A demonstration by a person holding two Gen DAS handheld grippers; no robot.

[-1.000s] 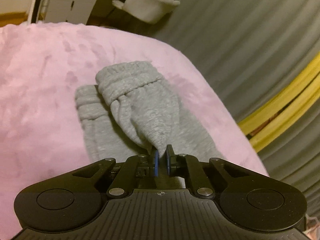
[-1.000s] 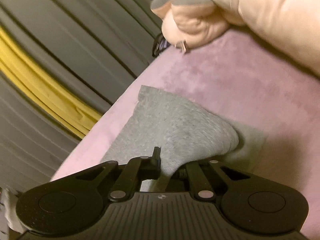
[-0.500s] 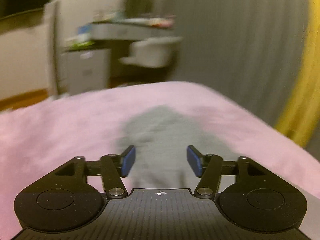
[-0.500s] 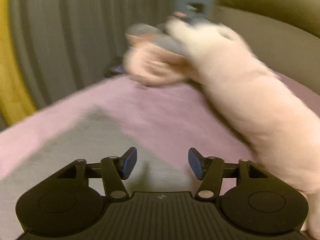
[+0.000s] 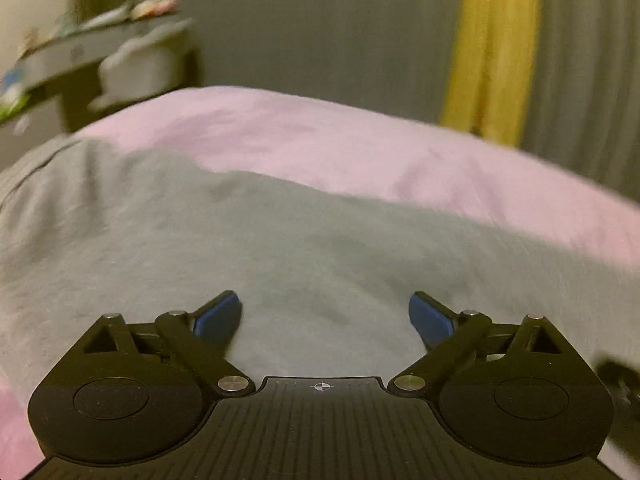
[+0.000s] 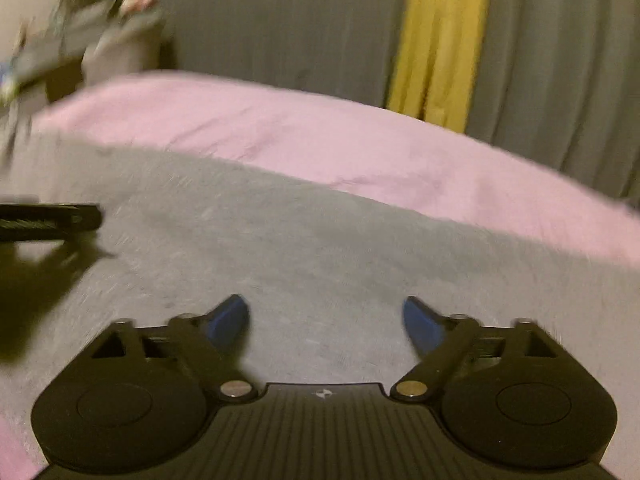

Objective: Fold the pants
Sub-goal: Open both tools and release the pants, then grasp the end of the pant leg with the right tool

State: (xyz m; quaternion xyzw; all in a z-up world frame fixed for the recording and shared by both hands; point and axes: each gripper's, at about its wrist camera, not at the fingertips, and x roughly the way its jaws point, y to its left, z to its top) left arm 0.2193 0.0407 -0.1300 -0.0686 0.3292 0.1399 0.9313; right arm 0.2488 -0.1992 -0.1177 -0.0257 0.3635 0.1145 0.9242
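Both grippers let go since a second ago: left gripper (image 5: 325, 314) and right gripper (image 6: 326, 320) jaws opening wide, nothing pinched between them. Gray pants (image 5: 280, 248) now lie spread on the pink bedspread (image 5: 360, 140), not bunched up

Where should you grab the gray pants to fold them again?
Probably the far edge of the gray pants, where the cloth ends against the pink blanket. Come from above and pinch that edge: the pants lie flat, so only an edge gives a fold to catch. The right gripper and left gripper are opening, nothing between their jaws.
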